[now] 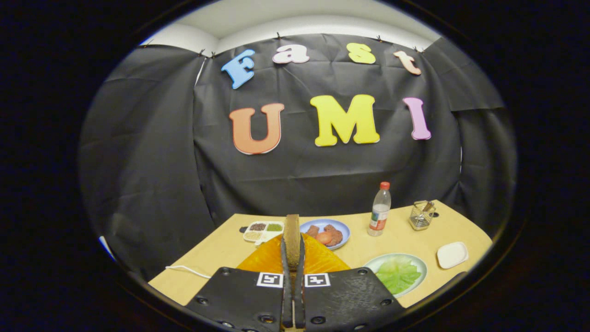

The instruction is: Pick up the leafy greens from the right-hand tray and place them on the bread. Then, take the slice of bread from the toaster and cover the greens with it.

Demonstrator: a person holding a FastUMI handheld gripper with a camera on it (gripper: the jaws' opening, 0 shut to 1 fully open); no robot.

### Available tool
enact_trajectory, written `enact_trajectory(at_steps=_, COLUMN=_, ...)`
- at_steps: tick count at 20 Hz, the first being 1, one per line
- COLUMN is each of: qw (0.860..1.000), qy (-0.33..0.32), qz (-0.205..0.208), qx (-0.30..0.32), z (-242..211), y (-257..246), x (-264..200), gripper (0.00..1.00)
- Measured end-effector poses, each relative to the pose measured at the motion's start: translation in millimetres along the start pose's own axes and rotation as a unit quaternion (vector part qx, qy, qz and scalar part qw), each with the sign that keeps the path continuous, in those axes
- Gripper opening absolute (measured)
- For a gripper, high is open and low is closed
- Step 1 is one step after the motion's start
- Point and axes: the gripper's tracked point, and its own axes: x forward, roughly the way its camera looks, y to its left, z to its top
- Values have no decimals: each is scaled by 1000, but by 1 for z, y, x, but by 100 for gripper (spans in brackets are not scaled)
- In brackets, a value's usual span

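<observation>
The gripper point(293, 251) jaws are pressing edge-on a bread slice point(291, 233), lifting it above the worktop point(221, 251), probably for covering the greens point(398, 274).

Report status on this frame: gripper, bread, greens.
Gripper shut on bread slice, held upright. Leafy greens on tray, right of fingers. Nothing blocking.

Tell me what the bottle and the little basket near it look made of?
The bottle looks like clear, glossy plastic with a red cap; you see through it. The basket seems shiny metal wire mesh, judging by its open grid. The claw is shut on a slice of bread.
</observation>
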Motion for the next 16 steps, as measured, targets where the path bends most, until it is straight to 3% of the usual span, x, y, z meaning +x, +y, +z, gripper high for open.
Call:
enact_trajectory(at_steps=6, qw=999, qy=-31, qz=-21, qx=6, z=25, y=-53, x=-19, gripper=2)
enact_trajectory(at_steps=16, qw=993, qy=67, qz=-81, qx=50, z=-69, y=-167, x=27, gripper=2)
